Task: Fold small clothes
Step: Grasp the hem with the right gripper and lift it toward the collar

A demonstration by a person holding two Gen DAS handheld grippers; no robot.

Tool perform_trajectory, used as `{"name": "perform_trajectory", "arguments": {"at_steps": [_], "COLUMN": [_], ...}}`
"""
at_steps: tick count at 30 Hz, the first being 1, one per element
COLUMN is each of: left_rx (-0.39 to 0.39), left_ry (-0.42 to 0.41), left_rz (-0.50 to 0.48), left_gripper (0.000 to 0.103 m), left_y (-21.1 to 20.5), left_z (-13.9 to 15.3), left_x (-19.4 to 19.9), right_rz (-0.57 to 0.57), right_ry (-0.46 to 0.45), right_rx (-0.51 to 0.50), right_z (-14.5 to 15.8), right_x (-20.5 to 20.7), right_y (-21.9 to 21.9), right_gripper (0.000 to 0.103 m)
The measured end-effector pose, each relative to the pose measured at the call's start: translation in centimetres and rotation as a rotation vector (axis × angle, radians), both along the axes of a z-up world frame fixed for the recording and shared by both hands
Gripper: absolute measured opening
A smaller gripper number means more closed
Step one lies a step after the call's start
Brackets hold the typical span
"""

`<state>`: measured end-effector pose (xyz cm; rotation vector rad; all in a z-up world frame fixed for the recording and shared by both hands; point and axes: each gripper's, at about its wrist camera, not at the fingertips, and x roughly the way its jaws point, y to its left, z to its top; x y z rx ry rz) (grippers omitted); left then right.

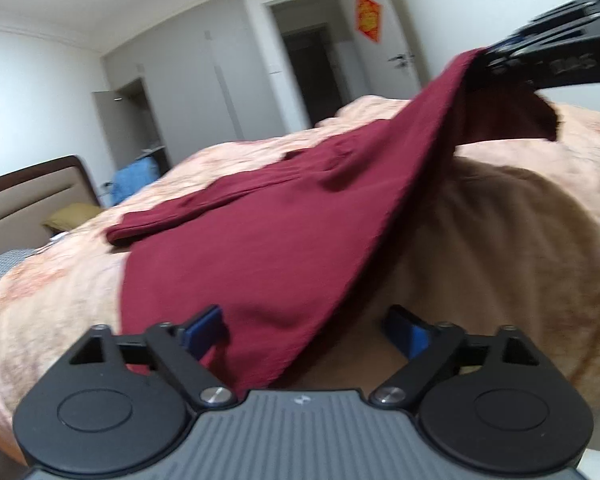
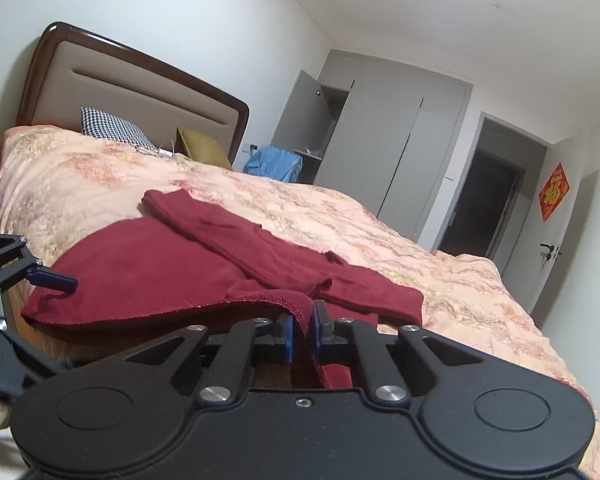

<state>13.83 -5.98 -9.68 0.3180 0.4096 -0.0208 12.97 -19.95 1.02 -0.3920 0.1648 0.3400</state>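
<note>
Blue pads of the left claw (image 1: 310, 334) are standing wide apart right at the lens, spread around the near hem of the dark red garment (image 1: 260, 248) without pinching it; one pad is lying against or under the cloth and the other is hanging clear over the bed (image 1: 500, 208). From the right wrist view, the right claw (image 2: 302, 330) is pressing its pads together on a hem edge of the same garment (image 2: 204, 264), and the left wrist view is showing that corner being lifted high so the cloth is sloping down from it to the bedspread. Judging by this, the folding is only getting started: the garment is lying mostly spread across the peach floral bed, with one long sleeve (image 2: 204, 228) already lying across the body, though whether that is a deliberate fold is hard to tell. No neat stack or finished bundle is showing anywhere. What is probably remaining is carrying the lifted edge over, laying it flat, and making the further folds. Behind, a headboard (image 2: 132, 84) and grey wardrobe (image 2: 388, 132) are filling the room
</note>
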Motion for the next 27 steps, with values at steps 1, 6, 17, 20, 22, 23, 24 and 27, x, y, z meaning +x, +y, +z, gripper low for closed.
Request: {"name": "perform_trajectory", "arguments": {"at_steps": [1, 6, 17, 20, 22, 23, 24, 27], "left_rx": [-0.015, -0.042, 0.019, 0.022, 0.018, 0.019, 0.02, 0.008], "left_ry": [-0.003, -0.03, -0.041, -0.055, -0.071, -0.081, -0.093, -0.106], "left_rz": [0.024, 0.115, 0.118, 0.103, 0.102, 0.104, 0.108, 0.119], "left_gripper": [0.082, 0.067, 0.019, 0.011, 0.011, 0.011, 0.011, 0.011], "left_y": [0.4, 2.3, 3.6, 3.4, 3.5, 3.5, 3.5, 3.7], "left_z": [0.2, 1.2, 1.7, 2.2, 2.8, 3.2, 3.5, 4.5], "left_x": [0.0, -0.6, -2.3, -2.5, -2.6, -2.6, -2.6, -2.6], "right_rz": [-0.001, -0.011, -0.028, -0.026, -0.026, -0.03, -0.033, -0.037], "right_ry": [-0.001, 0.003, 0.135, 0.172, 0.169, 0.16, 0.151, 0.128], "right_rx": [-0.001, -0.014, -0.104, -0.137, -0.164, -0.179, -0.194, -0.214], "right_z": [0.0, -0.3, -4.7, -6.2, -7.0, -7.4, -7.8, -8.2], "right_x": [-0.1, -0.3, -0.2, -0.2, -0.3, -0.3, -0.3, -0.3], "right_y": [-0.1, -0.4, -0.8, -0.6, -0.5, -0.4, -0.2, -0.2], "right_gripper": [0.01, 0.01, 0.02, 0.034, 0.047, 0.053, 0.055, 0.055]}}
